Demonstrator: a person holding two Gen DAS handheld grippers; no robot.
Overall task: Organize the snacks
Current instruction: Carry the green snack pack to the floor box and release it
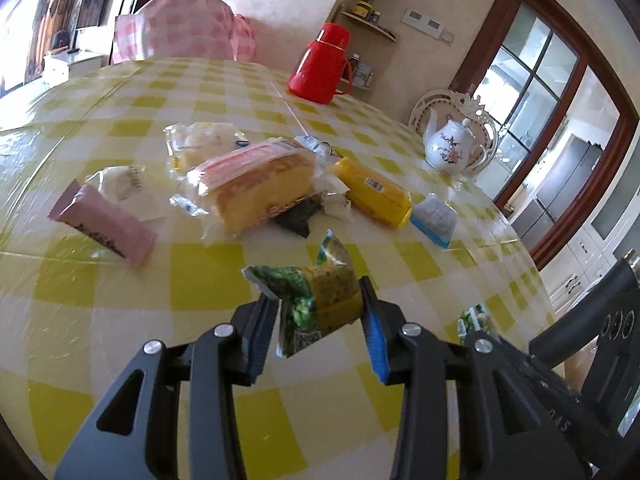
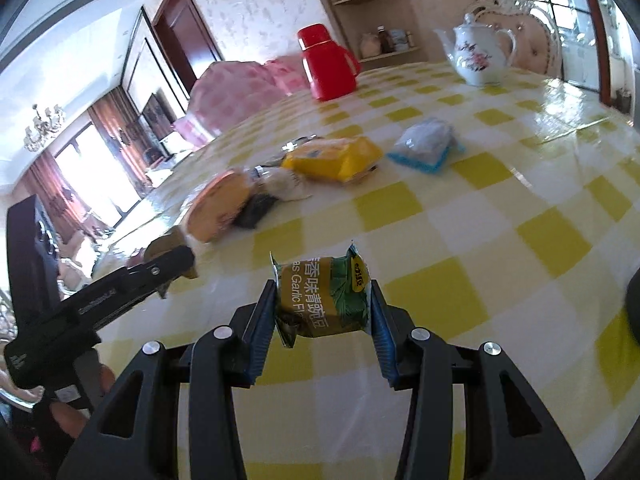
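In the left wrist view, the left gripper (image 1: pixel 320 320) is clamping one green pea packet (image 1: pixel 316 304) above the table's (image 1: pixel 120 320) near edge, with roughly eight snacks lying mid-table around the sponge cake (image 1: pixel 256 184). In the right wrist view, the right gripper (image 2: pixel 323 308) is pinching one garlic pea packet (image 2: pixel 324 296) likewise; sorting appears under way, and next each packet likely needs setting down together.

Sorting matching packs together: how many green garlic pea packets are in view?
2. One green packet in the left gripper, another green packet in the right gripper. More could hide in the snack pile.
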